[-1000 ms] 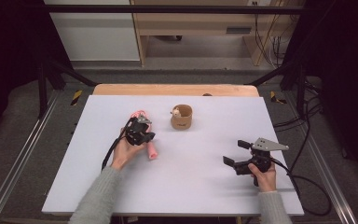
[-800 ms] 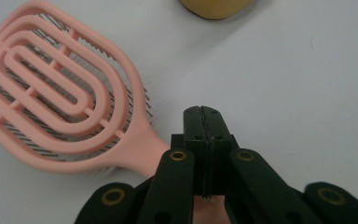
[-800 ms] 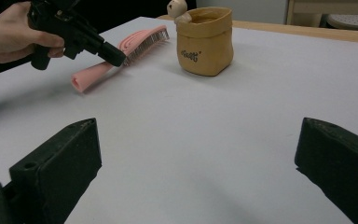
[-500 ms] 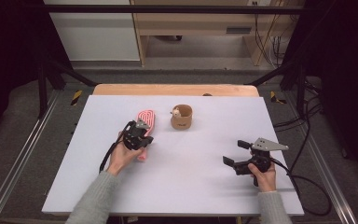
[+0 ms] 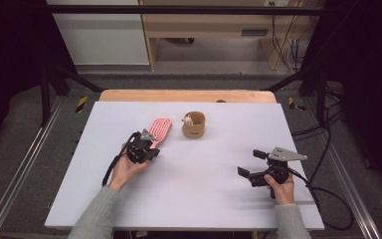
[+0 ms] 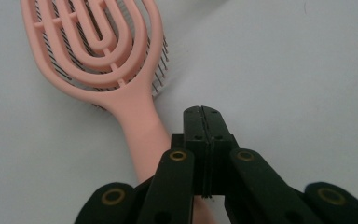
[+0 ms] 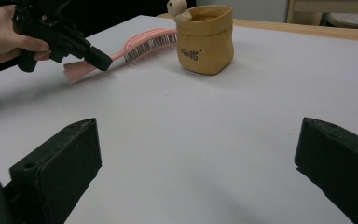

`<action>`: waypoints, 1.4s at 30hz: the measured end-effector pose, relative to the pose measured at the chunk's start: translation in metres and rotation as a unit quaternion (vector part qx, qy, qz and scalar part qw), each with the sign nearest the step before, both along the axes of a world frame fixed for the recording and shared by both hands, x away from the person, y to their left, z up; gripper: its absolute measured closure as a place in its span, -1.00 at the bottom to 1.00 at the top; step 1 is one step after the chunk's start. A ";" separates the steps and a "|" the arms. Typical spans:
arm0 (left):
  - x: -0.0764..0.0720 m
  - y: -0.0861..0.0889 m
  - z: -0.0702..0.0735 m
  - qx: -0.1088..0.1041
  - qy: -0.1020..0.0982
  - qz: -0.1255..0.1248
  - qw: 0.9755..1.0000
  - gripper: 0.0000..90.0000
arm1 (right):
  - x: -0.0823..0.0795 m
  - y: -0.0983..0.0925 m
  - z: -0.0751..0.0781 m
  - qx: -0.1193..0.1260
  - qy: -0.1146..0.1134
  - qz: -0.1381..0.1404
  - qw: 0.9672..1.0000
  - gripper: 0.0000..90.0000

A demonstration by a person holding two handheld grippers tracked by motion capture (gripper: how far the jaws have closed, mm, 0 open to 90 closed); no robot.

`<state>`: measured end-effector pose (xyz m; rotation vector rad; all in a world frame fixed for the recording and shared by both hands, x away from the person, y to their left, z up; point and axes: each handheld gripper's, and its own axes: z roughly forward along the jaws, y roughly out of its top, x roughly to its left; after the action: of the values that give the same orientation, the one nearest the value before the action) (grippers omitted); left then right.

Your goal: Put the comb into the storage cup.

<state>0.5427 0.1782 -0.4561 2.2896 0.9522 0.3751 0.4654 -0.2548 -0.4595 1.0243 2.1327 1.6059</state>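
A pink vented hairbrush (image 5: 160, 129) lies flat on the white table (image 5: 199, 199), head toward the far side. In the left gripper view the brush (image 6: 98, 56) has its handle running down beside and under the jaws. My left gripper (image 5: 151, 148) (image 6: 203, 122) is shut with nothing between its jaws; its tip rests at the handle, which stays outside the jaws. The right gripper view shows that gripper (image 7: 99, 58) against the brush (image 7: 142, 43). My right gripper (image 5: 250, 163) (image 7: 196, 172) is held low over the table at the right, jaws wide open and empty.
A small tan fabric pouch (image 5: 194, 126) (image 7: 206, 41) with a little toy figure at its rim stands just right of the brush head. A wooden strip (image 5: 186, 95) edges the table's far side. Black cables (image 5: 328, 196) trail off the table's right edge.
The brush has shifted toward the far side and swung its head to the right, with the shut left gripper following at its handle. The right gripper has stayed put.
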 end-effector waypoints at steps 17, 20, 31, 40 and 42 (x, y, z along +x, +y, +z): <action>-0.010 0.005 0.007 -0.025 -0.009 0.000 1.000 0.91 | 0.000 0.000 -0.001 -0.003 0.000 0.001 1.000 -0.98; -0.013 0.007 0.014 -0.036 -0.019 0.006 0.999 0.81 | 0.000 0.000 0.000 -0.001 0.000 0.000 1.000 -0.98; -0.018 0.013 0.027 -0.067 -0.045 0.051 0.995 -0.21 | 0.000 0.000 0.000 0.000 -0.001 0.002 1.000 -0.98; -0.020 0.019 0.039 -0.078 -0.071 0.079 0.991 -0.92 | 0.000 0.000 0.000 0.000 -0.001 0.002 1.000 -0.99; -0.020 0.020 0.041 -0.082 -0.070 0.085 0.991 -0.98 | 0.000 0.000 0.000 0.000 0.000 0.002 1.000 -0.99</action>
<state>0.5229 0.1979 -0.4149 2.0129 1.0683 0.5034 0.4652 -0.2545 -0.4594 1.0194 2.1364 1.6075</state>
